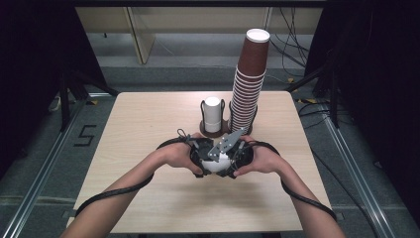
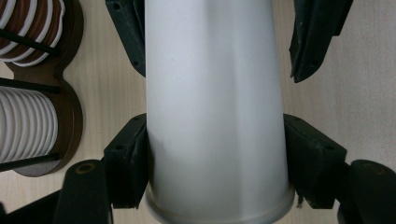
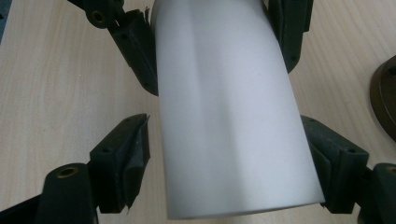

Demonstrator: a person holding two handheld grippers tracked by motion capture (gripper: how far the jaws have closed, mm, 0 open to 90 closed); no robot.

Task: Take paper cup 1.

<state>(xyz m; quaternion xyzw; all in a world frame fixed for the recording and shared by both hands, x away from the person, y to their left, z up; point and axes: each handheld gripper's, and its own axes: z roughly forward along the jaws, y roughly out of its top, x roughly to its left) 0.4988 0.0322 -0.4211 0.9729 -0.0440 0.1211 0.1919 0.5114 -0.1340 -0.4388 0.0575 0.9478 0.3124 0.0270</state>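
You are holding a white cup (image 1: 216,165) above the near middle of the pale wooden table (image 1: 148,129), your left gripper (image 2: 215,154) clamping it and your right gripper (image 3: 231,154) sitting loosely around it with a gap at one pad, while the table is standing on grey floor between dark curtains.

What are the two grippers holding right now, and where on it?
The left gripper clamps the white cup across its sides near the rim. The right gripper's jaws straddle the cup's other end, one pad not touching.
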